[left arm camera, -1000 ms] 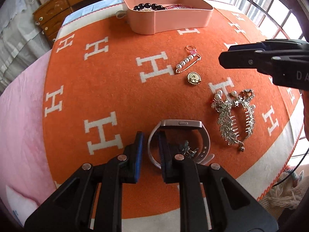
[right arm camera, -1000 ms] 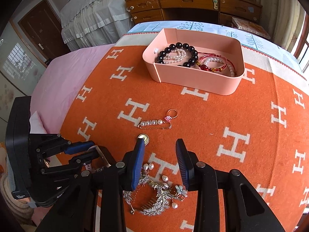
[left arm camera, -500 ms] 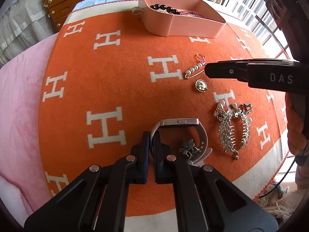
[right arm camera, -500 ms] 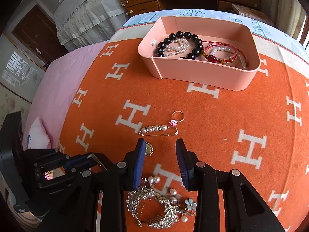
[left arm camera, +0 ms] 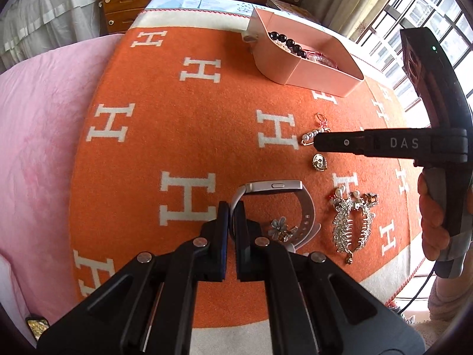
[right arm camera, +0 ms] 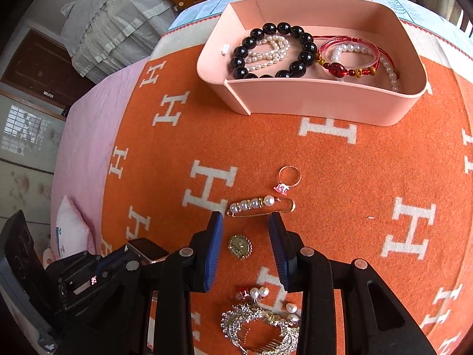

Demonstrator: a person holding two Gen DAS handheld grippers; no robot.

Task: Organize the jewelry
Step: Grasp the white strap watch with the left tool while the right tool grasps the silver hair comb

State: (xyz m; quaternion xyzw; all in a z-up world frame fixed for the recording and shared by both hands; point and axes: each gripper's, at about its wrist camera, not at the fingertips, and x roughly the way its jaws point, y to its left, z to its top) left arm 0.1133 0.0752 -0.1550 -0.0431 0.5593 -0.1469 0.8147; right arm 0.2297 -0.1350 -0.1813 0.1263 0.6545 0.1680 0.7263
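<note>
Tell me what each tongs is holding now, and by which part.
The left tongs are shut on the watch, gripping its strap beside the case. The right tongs are open and hold nothing.

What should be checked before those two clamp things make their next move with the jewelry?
1. Left gripper shut on the watch strap: ok.
2. Watch clear of the flower earring lying inside its loop: cannot tell.
3. Right gripper open: ok.
4. Its fingers straddle the gold brooch, not touching it: ok.
5. Pink box has free room: ok.
6. Pearl pin clear of the right fingertips: cannot tell.
</note>
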